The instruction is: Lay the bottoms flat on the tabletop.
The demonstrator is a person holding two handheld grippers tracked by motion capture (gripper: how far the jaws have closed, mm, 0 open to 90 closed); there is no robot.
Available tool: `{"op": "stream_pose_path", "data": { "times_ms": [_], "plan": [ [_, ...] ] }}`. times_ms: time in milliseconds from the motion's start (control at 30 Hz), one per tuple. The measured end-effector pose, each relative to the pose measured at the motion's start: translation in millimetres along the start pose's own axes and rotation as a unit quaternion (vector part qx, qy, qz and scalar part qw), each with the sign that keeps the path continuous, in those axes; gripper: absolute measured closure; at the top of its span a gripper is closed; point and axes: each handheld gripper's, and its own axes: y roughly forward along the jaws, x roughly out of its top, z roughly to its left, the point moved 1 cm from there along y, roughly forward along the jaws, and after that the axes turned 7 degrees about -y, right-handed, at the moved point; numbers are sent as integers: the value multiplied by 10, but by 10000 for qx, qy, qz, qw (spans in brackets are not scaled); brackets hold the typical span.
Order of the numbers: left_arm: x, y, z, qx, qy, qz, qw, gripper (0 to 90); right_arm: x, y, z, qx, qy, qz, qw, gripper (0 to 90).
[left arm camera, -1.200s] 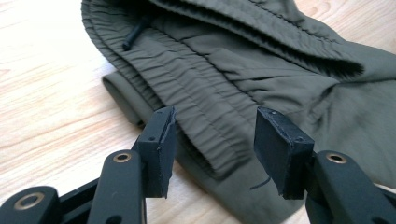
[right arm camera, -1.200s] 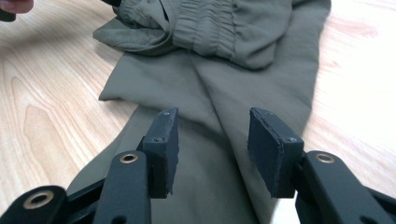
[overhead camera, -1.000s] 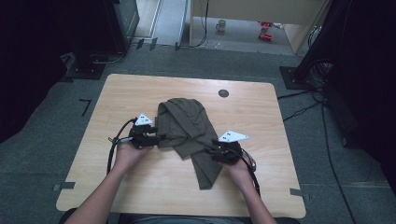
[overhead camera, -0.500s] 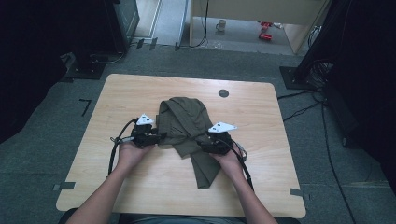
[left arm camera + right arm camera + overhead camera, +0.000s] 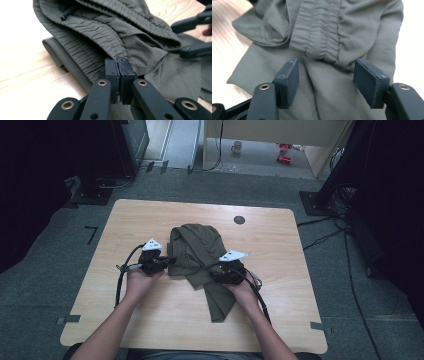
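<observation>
I am clamping the left gripper on the crumpled olive-green fabric garment's gathered waistband while centring the right gripper's parted jaws around it.

**No readable text**

No lettering, label, brand, number or sign can be read in any view. The garment shows plain olive cloth with gathered seams and no tag or print in sight. The table is bare wood grain with one dark round disc, unmarked. The red things on the floor beyond the table are too small and blurred to tell any writing.
</observation>
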Motion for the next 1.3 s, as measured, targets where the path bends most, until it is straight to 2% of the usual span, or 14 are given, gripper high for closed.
{"op": "stream_pose_path", "data": {
  "times_ms": [100, 200, 267, 367, 400, 633, 733, 867, 1167, 1300],
  "plan": [
    [47, -75, 11, -24, 11, -94, 10000, 893, -34, 39, 4, 49, 56, 96, 9999, 378],
    [68, -111, 31, 0, 22, -114, 9999, 894, -56, 45, -3, 51, 83, 79, 9999, 390],
    [90, -166, 77, 85, 49, -147, 9998, 894, -105, 37, -4, 0, -34, -30, 10000, 401],
    [105, -220, 136, 135, 2, -182, 9997, 894, -136, 27, 4, -59, -55, -115, 9999, 414],
    [116, -278, 212, 169, -110, -229, 9995, 895, -147, 15, 14, -121, -94, -96, 9998, 418],
    [138, -424, 393, 362, -239, -342, 9985, 895, -185, -30, 27, -121, -52, -98, 9999, 432],
    [153, -480, 517, 417, -332, -343, 9980, 895, -229, -83, 53, -142, -41, -102, 9998, 445],
    [157, -491, 655, 510, -446, -334, 9971, 895, -280, -141, 86, -127, -40, -121, 9998, 455],
    [161, -399, 950, 770, -667, -216, 9946, 895, -430, -320, 201, -37, -74, -125, 9999, 465],
    [153, -359, 1041, 712, -883, -280, 9932, 894, -489, -391, 250, 4, -81, -126, 9999, 469]
  ]
}}
